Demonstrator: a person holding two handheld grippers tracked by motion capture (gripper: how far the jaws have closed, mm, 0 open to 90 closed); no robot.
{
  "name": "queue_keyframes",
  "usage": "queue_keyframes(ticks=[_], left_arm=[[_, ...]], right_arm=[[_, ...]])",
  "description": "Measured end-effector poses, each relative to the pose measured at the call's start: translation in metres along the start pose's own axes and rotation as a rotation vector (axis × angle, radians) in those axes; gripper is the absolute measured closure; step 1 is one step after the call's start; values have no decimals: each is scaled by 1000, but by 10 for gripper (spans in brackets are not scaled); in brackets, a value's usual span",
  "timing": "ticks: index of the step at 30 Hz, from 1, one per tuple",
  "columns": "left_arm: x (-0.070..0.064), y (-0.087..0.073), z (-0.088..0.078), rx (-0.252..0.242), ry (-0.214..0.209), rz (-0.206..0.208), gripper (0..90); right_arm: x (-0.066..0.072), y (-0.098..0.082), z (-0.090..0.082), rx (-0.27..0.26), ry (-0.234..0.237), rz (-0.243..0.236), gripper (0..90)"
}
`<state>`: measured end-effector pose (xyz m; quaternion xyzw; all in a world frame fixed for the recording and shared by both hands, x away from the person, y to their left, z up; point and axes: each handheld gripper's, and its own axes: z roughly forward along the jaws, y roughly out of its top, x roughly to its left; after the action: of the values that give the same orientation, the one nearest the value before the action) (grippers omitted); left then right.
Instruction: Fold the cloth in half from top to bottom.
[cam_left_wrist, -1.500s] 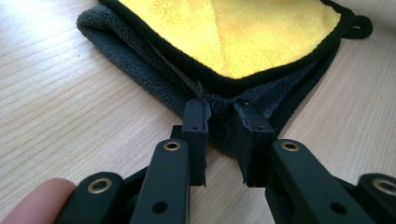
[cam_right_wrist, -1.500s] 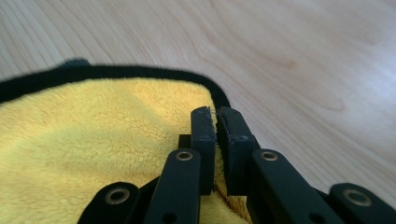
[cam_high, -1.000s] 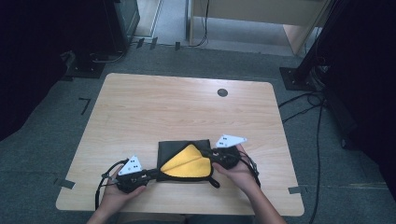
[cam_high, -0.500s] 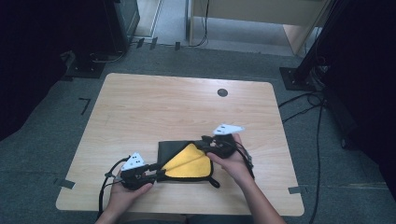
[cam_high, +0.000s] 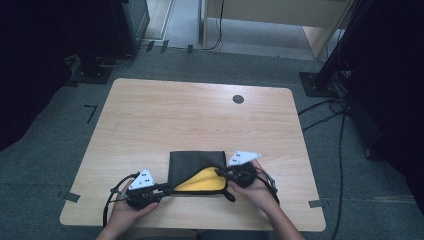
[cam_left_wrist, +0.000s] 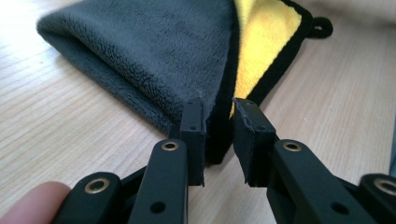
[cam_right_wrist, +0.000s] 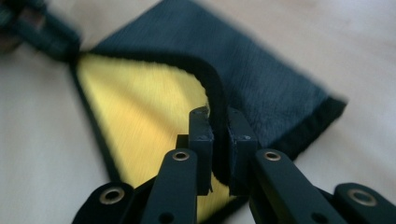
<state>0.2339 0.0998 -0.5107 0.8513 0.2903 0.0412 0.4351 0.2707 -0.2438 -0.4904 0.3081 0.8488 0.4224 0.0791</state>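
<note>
grey-yellow cloth (cam_high: 196, 171) lies at lower middle of frame on table (cam_high: 190, 117), long axis left-right. my left tool (cam_high: 167, 190) just closing on its left corner hem; my right tool (cam_high: 223, 173) just clamped on its folded right edge, nearer fold.

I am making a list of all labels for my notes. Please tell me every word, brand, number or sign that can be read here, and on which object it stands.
None can be read.
Cloth: no tag or print, grey and yellow sides alike.
Left claw and right claw: no lettering.
Grey plate on the left claw: dark marks, too small to read.
Table: bare wood.
</note>
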Motion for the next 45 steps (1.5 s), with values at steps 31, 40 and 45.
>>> queue_keyframes(ticks=[31,40,45], left_arm=[[9,0,-11,45,-2,68,741],[5,9,3,-53,66,-79,641],[-5,6,10,5,105,69,629]], right_arm=[[27,-30,-22,78,-62,25,526],[35,-17,-10,-1,-99,99,491],[53,-21,12,72,-172,-73,459]])
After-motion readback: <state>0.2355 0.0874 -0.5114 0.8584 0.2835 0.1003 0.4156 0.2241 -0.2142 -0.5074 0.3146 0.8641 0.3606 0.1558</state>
